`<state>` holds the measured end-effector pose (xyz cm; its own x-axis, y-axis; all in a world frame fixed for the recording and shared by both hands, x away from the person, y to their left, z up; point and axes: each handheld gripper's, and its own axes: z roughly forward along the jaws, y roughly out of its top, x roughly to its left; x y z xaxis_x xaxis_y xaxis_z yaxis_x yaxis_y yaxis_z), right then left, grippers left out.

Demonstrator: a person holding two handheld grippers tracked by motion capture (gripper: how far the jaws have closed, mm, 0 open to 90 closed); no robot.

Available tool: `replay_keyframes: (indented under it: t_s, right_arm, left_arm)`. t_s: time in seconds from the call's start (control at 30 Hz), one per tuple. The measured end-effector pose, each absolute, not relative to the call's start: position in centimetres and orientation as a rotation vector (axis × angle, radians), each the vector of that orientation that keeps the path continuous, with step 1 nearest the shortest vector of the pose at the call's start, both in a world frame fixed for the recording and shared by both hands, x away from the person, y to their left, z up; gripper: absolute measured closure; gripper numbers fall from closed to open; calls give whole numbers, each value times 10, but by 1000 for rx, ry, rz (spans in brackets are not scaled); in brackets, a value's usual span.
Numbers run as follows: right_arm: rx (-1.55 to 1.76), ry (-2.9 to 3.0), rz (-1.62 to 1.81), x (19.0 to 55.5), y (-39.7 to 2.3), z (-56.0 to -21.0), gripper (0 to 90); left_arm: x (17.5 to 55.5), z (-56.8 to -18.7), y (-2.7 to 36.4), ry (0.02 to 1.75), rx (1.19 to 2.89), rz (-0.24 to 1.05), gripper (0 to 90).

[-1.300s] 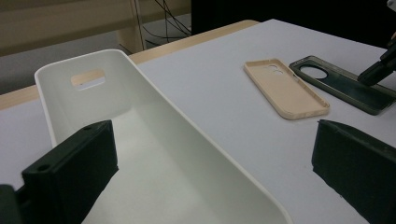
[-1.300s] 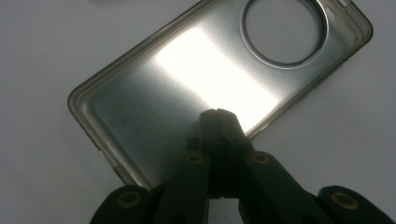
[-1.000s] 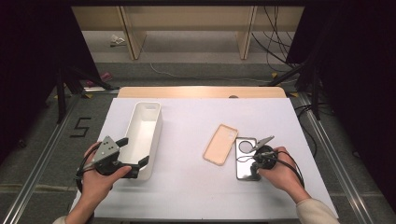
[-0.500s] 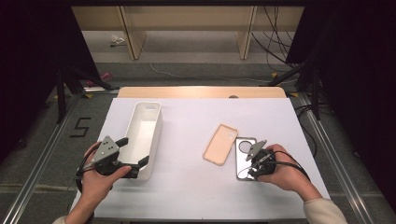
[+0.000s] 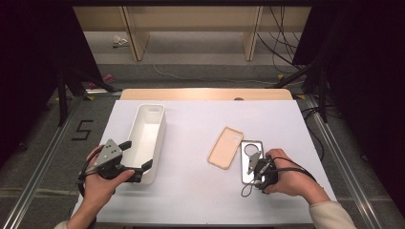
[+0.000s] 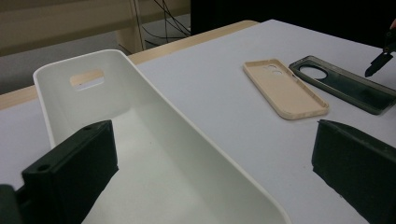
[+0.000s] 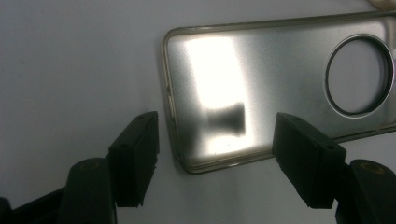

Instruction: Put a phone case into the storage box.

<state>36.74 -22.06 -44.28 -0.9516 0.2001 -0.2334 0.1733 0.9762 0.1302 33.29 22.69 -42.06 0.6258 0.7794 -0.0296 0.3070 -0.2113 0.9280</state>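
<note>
A dark translucent phone case [image 5: 245, 170] lies flat on the white table, with a beige phone case [image 5: 225, 147] just to its left. My right gripper [image 5: 252, 161] hovers low over the dark case [image 7: 261, 84]. Its jaws have just been opening and now stand apart astride the case's near corner [image 7: 219, 161], with no pad touching it. At the table's left stands a long white bin [image 5: 145, 138]. My left gripper [image 5: 135, 155] is open across the bin's near end. One jaw is inside the bin [image 6: 187, 135] and the other outside [image 6: 215, 172], neither pressing the wall.
The table [image 5: 200, 119] is covered in white, with a wooden strip along its far edge [image 5: 205, 94]. Beyond it are a shelf unit and loose cables on the floor. Metal rails run down both sides of the table.
The right gripper's jaws went from shut to wide apart over the dark case, and the hand drew back slightly toward the near edge. The left hand and bin stayed put.
</note>
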Motion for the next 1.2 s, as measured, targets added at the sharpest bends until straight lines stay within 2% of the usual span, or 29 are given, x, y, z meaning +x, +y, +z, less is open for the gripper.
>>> replay_keyframes:
  t_s: [0.7,0.97,1.2]
  right_arm:
    - [151,2880,30,372,-203,-452,378]
    - [128,2892,-1,371,-199,-452,443]
    - [103,2899,-15,372,-195,-452,462]
  left_arm:
    - [333,-421,227,880,1788,555,0]
    - [333,-421,227,879,1789,555,0]
    - [333,-421,227,880,1789,552,0]
